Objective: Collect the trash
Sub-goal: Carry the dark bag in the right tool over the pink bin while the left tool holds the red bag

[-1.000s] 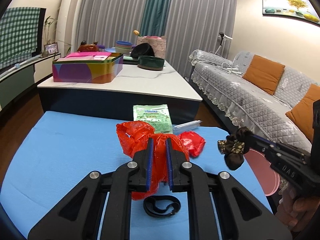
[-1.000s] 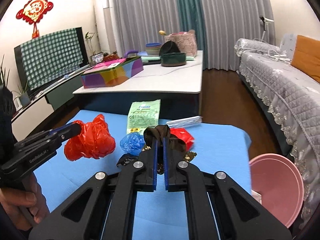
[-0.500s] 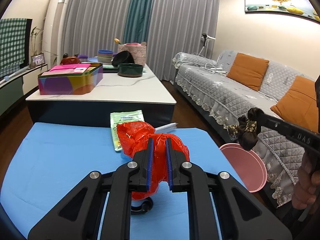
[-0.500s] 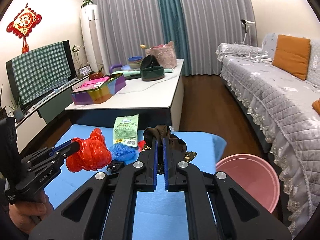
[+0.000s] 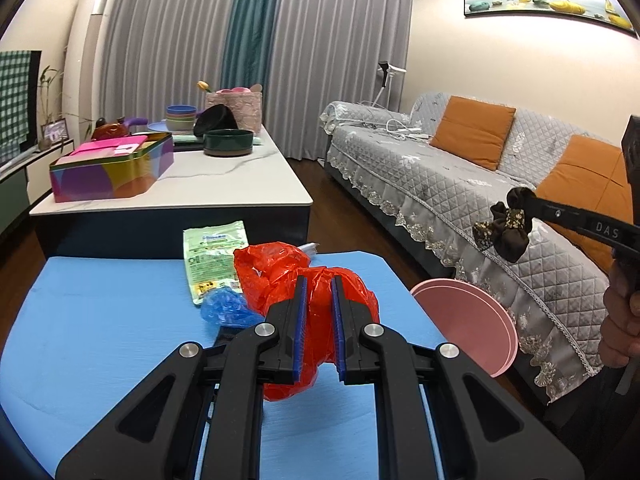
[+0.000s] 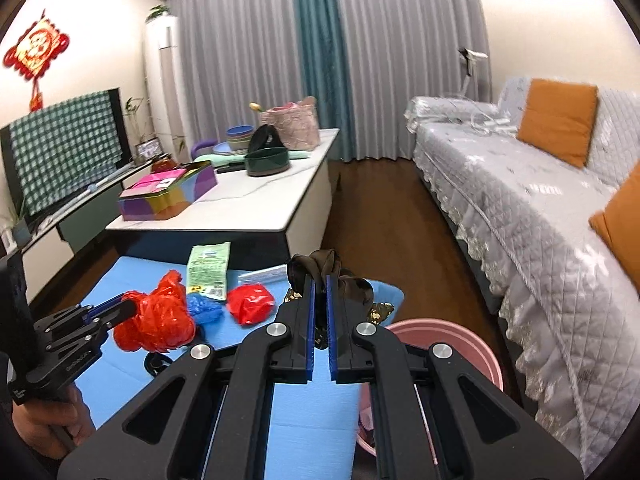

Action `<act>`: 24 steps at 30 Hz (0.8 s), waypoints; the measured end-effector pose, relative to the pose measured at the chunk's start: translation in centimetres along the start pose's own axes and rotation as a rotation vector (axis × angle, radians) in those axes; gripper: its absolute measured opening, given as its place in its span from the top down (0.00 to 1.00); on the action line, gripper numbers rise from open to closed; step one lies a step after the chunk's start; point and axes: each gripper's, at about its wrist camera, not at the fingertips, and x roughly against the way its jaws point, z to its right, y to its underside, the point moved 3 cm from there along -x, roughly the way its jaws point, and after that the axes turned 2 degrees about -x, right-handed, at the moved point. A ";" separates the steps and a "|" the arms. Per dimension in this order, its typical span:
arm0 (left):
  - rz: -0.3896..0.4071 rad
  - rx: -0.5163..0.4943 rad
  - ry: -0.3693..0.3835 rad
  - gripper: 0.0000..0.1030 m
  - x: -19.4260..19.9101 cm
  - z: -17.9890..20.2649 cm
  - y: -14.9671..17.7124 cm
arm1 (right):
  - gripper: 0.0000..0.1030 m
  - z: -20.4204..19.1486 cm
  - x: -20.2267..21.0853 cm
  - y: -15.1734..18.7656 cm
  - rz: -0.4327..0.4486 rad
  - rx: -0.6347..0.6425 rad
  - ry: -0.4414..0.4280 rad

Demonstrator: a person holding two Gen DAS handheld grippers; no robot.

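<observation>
My left gripper [image 5: 318,286] is shut on a crumpled red plastic bag [image 5: 280,272] and holds it above the blue table [image 5: 100,320]; it also shows in the right wrist view [image 6: 154,320]. My right gripper [image 6: 320,280] is shut on a dark brown scrunchie [image 6: 320,264] and holds it in the air above the pink bin [image 6: 452,344]; in the left wrist view the scrunchie [image 5: 506,232] hangs above the pink bin [image 5: 468,320]. On the table lie a green packet [image 6: 210,264], a blue wad [image 6: 204,308], a smaller red bag [image 6: 250,304] and a clear wrapper [image 6: 264,274].
A black band [image 6: 156,362] lies on the blue table. Behind it stands a white-topped table [image 5: 180,184] with a colourful tin [image 5: 112,168] and bowls [image 5: 228,142]. A grey sofa [image 5: 460,192] with orange cushions runs along the right.
Both grippers have risen and swung right with their loads. The scrunchie has moved from over the table to above the pink bin. The red bag is lifted higher.
</observation>
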 end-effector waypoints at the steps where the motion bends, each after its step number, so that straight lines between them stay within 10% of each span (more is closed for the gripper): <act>1: -0.002 -0.002 0.001 0.89 -0.1 0.2 0.1 | 0.95 0.2 0.0 0.2 -0.001 -0.003 0.004; 24: -0.026 -0.053 0.061 0.89 -2.5 5.0 0.4 | 0.95 5.0 0.4 2.4 0.004 -0.034 0.105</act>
